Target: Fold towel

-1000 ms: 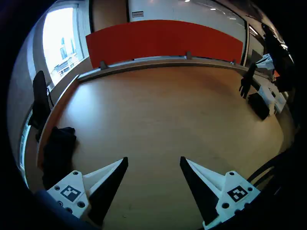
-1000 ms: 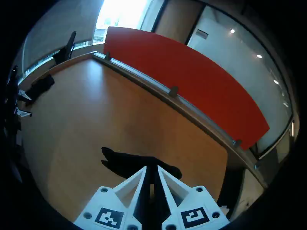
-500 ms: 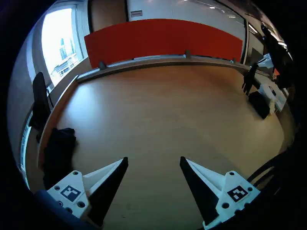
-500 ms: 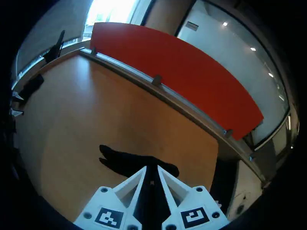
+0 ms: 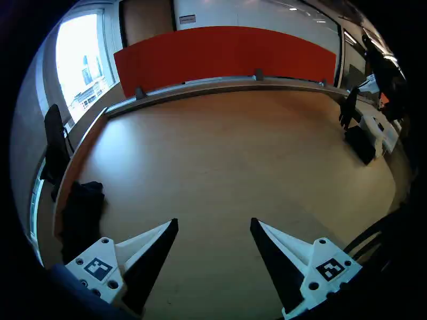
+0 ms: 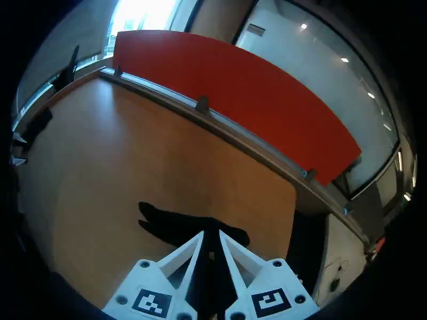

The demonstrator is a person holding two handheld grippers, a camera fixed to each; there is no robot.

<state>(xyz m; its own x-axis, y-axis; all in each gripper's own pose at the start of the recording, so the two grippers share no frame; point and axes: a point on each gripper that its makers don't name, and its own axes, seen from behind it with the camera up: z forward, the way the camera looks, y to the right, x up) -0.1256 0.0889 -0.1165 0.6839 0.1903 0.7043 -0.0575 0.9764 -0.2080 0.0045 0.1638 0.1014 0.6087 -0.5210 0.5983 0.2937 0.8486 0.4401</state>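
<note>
A dark towel [image 6: 176, 225] hangs from my right gripper [image 6: 211, 234], whose fingers stand almost together with the cloth pinched between their tips. The cloth spreads to the left over the wooden table [image 6: 123, 160]. In the left gripper view the same dark towel [image 5: 358, 143] shows far right beside the white right gripper [image 5: 380, 132], with a dark part sticking up above it. My left gripper [image 5: 213, 226] is open low over the bare table [image 5: 229, 154], with nothing between its fingers.
A second dark bundle [image 5: 80, 218] lies at the table's left edge, close to my left finger. A black chair [image 5: 53, 138] stands beyond that edge by the window. A red divider panel [image 5: 224, 53] runs along the table's far edge.
The right gripper's view has swung to the right along the red panel, with the towel still in its fingers. The left gripper has hardly moved.
</note>
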